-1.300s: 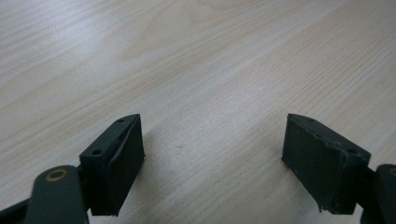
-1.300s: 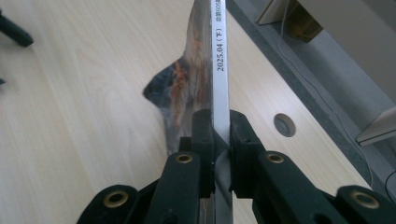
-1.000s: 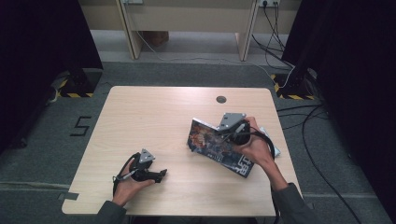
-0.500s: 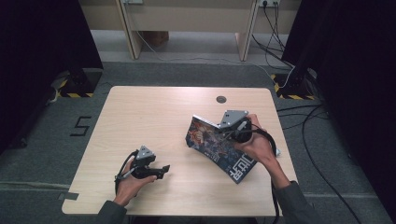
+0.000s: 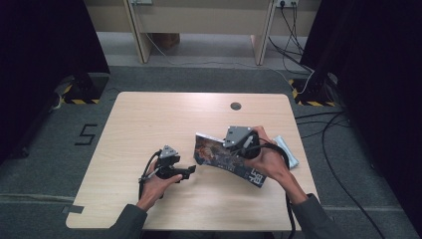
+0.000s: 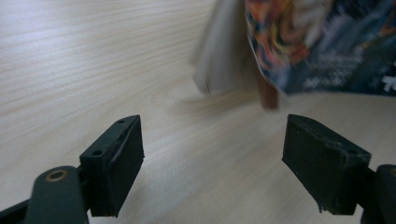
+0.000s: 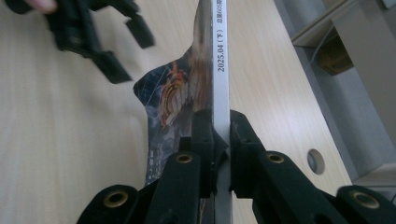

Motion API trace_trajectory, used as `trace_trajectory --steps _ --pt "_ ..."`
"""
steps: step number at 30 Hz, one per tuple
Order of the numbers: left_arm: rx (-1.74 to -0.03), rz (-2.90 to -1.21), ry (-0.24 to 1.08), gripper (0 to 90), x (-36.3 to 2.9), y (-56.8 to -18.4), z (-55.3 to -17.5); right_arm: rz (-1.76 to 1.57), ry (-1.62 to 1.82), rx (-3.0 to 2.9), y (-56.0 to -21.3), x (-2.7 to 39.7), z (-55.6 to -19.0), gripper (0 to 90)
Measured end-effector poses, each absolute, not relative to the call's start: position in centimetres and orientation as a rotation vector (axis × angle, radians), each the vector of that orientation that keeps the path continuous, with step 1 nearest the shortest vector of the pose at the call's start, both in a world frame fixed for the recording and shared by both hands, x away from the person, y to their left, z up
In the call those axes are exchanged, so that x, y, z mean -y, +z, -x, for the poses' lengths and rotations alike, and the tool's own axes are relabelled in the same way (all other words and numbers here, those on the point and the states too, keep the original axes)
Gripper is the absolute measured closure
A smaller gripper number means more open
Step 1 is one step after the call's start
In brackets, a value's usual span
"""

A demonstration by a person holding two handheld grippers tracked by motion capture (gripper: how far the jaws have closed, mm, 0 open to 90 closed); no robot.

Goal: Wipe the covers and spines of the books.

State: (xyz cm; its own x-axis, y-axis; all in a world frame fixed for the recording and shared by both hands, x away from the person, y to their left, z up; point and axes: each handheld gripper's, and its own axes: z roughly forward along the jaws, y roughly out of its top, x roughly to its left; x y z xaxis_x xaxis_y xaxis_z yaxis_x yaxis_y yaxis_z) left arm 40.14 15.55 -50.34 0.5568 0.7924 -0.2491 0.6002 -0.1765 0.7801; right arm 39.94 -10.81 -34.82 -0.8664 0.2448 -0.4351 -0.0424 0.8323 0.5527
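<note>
A colourful magazine (image 5: 215,153) is held up off the wooden table (image 5: 149,124), spine (image 7: 220,46) upward, its cover hanging loose. My right gripper (image 7: 220,125) is shut on the spine, a pad on each side; in the high view the right gripper (image 5: 239,142) is at the table's right of middle. My left gripper (image 5: 190,171) lies low over the table just left of the magazine, its jaws open and empty. In the left gripper view the magazine's blurred page edges (image 6: 219,51) hang beyond the left gripper (image 6: 212,140). The right gripper view shows the left gripper (image 7: 93,32) too.
A white flat object (image 5: 288,150) lies near the table's right edge, behind the right hand. A round cable hole (image 5: 236,105) sits at the table's far side. Cables (image 5: 343,149) run over the floor to the right.
My left gripper has moved right, closer to the magazine's left edge. The right hand has stayed nearly in place, the magazine tilting a little in its grip.
</note>
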Motion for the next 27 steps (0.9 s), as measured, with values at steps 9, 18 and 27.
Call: trace_trajectory --steps 9,18,27 --pt "-1.178 -1.895 0.284 20.3 -15.9 -50.9 -40.7 -0.069 0.765 -2.525 -35.5 9.9 -38.5 83.4" --pt "-1.218 -1.88 0.27 21.0 -16.2 -51.6 -41.4 -0.022 0.791 -2.541 -36.6 9.6 -36.0 83.3" --pt "-1.196 -1.901 0.259 20.9 -17.0 -51.7 -41.2 0.011 0.814 -2.575 -37.9 9.4 -33.6 83.3"
